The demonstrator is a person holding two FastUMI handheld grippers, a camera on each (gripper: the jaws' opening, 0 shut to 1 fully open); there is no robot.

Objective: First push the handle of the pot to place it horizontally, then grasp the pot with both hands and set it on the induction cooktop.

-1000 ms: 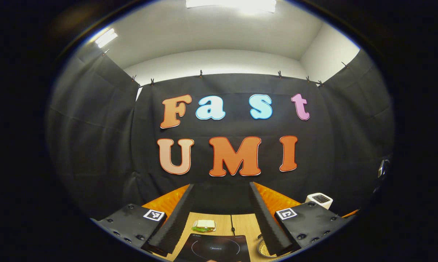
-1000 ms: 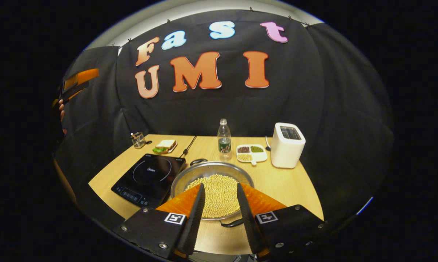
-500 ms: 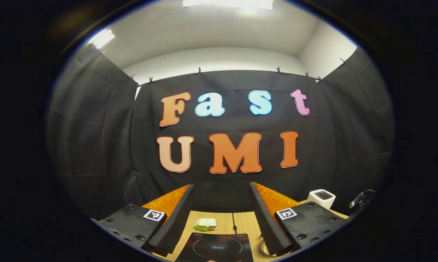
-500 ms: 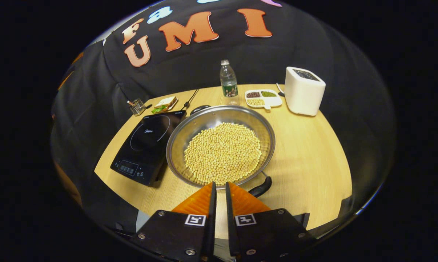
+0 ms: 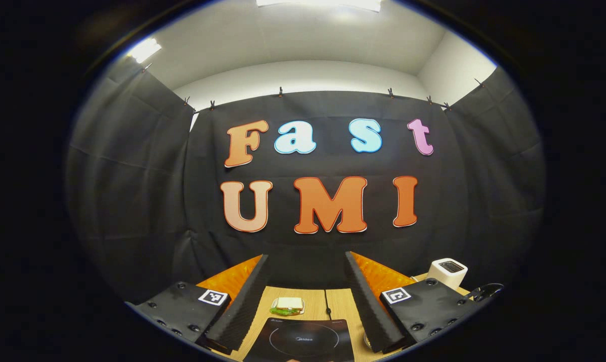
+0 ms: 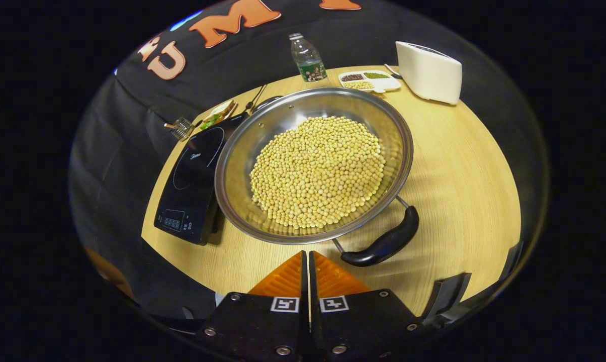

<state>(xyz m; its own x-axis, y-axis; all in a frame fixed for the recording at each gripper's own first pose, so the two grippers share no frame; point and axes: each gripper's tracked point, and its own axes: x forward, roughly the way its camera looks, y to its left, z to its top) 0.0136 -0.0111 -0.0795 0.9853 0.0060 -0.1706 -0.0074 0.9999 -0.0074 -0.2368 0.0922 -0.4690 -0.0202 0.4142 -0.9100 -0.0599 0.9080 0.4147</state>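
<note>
In the right gripper view, a wide steel pot (image 6: pixel 313 161) heaped with beans rests on the table (image 6: pixel 458 166), touching the induction cooktop (image 6: pixel 194 176) at its 9 o'clock. It likely handles heavy and slippery; the best hold is its near handle (image 6: pixel 383 244) at 5 o'clock. The right gripper (image 6: pixel 309 261) is pressed together, empty; the left gripper (image 5: pixel 307 274) is spread apart.

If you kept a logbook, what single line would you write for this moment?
phase: before handle push | right gripper: shut, empty, near pot handle | left gripper: open, raised | pot: beside cooktop

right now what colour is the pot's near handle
Black, on the near handle of the pot, in the right gripper view.
</note>
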